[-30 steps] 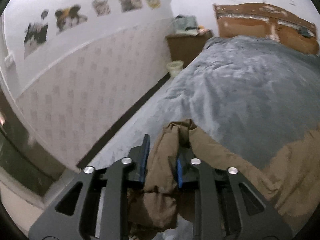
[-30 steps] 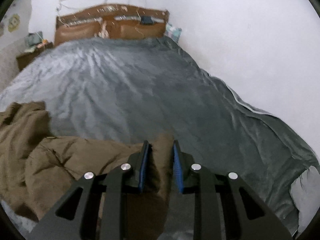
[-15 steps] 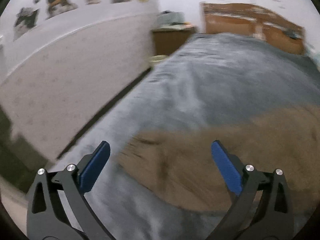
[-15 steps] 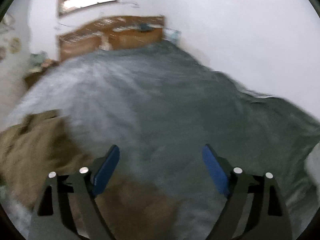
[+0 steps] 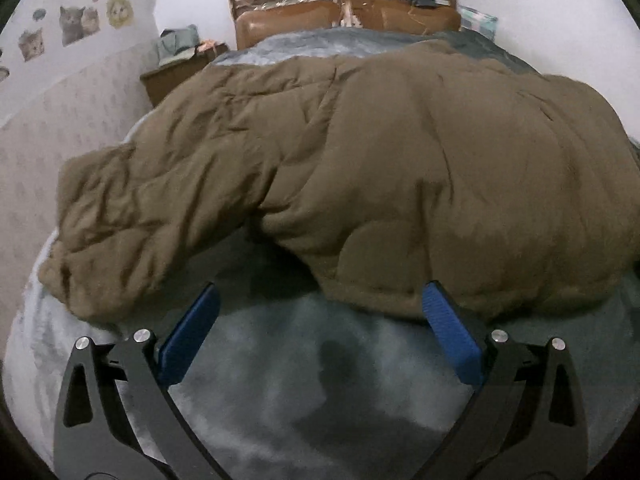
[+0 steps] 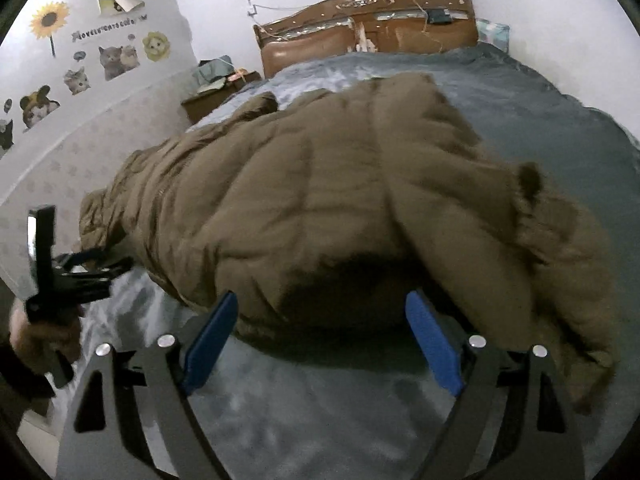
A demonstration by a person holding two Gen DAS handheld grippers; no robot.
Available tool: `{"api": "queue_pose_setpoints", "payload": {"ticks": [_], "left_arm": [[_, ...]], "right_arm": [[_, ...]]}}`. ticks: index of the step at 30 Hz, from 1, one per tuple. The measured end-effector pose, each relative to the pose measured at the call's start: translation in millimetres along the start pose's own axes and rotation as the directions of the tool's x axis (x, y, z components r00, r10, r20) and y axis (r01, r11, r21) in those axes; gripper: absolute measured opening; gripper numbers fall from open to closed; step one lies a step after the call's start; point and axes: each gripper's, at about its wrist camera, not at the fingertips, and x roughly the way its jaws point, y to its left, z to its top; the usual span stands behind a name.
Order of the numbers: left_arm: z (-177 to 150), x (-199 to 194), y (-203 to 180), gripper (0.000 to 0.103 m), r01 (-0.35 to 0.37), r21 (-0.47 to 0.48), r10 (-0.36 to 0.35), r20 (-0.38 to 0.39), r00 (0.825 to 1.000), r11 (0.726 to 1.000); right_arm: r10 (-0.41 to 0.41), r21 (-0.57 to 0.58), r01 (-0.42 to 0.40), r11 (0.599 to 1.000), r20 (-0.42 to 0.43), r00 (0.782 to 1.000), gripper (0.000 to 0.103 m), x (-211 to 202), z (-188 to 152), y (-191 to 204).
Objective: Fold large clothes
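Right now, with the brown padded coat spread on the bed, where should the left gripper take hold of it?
Grip the sleeve cuff end with the left gripper, coming from the near bed edge: that sleeve sticks out flat and apart from the coat body, ready to fold inward.

Quilted matt brown cloth coat (image 5: pixel 400 160) on a plush grey bedspread (image 5: pixel 300 380); glossy, worn wooden headboard (image 6: pixel 360 36); ribbed blue gripper pads (image 5: pixel 450 340).

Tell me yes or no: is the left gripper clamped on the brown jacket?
No, the left gripper has its jaws wide apart over the grey blanket, with the jacket lying free beyond them.
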Motion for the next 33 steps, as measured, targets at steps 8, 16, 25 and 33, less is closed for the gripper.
{"api": "queue_pose_setpoints", "payload": {"ticks": [8, 16, 25, 33], "left_arm": [[30, 41, -7, 0.072, 0.020, -0.016, -0.020, -0.021, 1.000, 1.000], [73, 19, -5, 0.000, 0.071, 0.014, -0.071, 0.066, 0.995, 0.997], [174, -16, -26, 0.000, 0.014, 0.115, -0.038, 0.212, 0.977, 0.993], [197, 41, -56, 0.001, -0.088, 0.229, 0.062, 0.119, 0.991, 0.969]], "right_arm": [[0.013, 0.006, -0.012, 1.000, -0.032, 0.999, 0.035, 36, 16, 8], [-0.034, -0.076, 0.036, 0.996, 0.023, 0.999, 0.008, 26, 42, 6], [-0.169, -0.129, 0.197, 0.972, 0.200, 0.965, 0.008, -1, 168, -10], [-0.327, -0.123, 0.326, 0.937, 0.011, 0.945, 0.008, 82, 227, -48]]}}
